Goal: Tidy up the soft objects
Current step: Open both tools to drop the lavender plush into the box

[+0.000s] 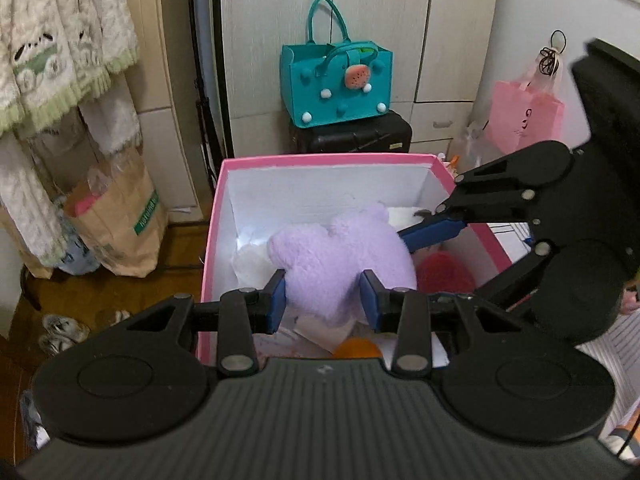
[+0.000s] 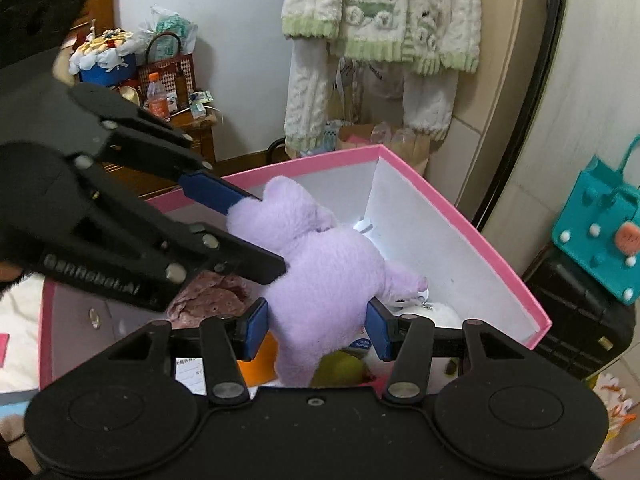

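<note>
A lilac plush toy (image 1: 340, 256) hangs just inside the open pink box (image 1: 328, 158), which is white inside. My left gripper (image 1: 323, 300) is shut on the toy's lower part, its blue pads pressed into the fur on both sides. My right gripper (image 1: 416, 222) comes in from the right and pinches the toy's far side. In the right wrist view the plush toy (image 2: 324, 276) sits between the right gripper's (image 2: 318, 328) pads, which squeeze it. The left gripper (image 2: 268, 234) clamps the toy's head end from the left. The pink box (image 2: 460, 216) lies below both.
The box holds a white soft item (image 1: 252, 260), a red knitted item (image 1: 444, 272), pink floral fabric (image 2: 208, 296) and a green fruit-like thing (image 2: 344, 368). A teal felt bag (image 1: 336, 80) on a black suitcase (image 1: 352, 136), a paper bag (image 1: 120, 220) and hanging fleecy clothes (image 1: 60, 40) surround it.
</note>
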`<state>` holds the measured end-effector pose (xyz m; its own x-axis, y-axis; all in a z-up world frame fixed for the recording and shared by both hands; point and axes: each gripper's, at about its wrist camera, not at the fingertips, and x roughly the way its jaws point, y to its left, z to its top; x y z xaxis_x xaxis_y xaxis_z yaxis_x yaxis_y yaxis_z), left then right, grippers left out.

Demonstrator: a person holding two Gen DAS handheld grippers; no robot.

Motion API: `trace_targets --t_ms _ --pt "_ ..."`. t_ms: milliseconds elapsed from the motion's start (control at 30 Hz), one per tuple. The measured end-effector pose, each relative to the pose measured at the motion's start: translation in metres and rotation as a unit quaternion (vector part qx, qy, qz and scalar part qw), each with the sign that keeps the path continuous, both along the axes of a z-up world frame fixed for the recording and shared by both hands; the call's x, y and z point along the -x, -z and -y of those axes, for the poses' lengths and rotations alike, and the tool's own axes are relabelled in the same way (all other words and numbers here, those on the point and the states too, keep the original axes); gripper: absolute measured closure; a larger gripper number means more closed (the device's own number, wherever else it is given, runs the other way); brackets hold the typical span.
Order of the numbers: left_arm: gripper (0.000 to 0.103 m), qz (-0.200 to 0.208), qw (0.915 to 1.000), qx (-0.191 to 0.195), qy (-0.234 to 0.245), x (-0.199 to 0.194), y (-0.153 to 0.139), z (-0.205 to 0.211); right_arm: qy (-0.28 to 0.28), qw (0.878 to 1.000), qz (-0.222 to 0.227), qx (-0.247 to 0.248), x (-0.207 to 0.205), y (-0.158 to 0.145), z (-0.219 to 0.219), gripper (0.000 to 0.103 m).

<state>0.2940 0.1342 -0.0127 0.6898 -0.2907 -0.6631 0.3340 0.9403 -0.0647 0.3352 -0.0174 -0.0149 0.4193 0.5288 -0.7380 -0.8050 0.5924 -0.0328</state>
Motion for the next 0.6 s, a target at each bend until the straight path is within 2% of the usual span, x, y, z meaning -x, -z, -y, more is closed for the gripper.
trace_targets --t_ms 233,367,467,600 --pt "0.066 0.002 0.9998 -0.016 -0.01 -0.01 0.004 0.005 0.006 0.999 -0.026 0.025 -0.011 0.011 -0.004 0.044" --pt "0.066 -0.002 0.9994 -0.021 -0.025 -0.013 0.006 0.004 0.017 0.999 -0.016 0.042 -0.009 0.015 -0.008 0.043" --pt "0.066 0.014 0.9986 -0.027 -0.044 -0.007 0.001 -0.001 0.028 0.999 -0.01 0.033 -0.004 0.008 -0.003 0.043" --pt "0.066 0.022 0.9986 -0.02 -0.045 0.005 -0.009 -0.006 0.056 0.998 -0.01 0.018 0.004 -0.004 0.007 0.042"
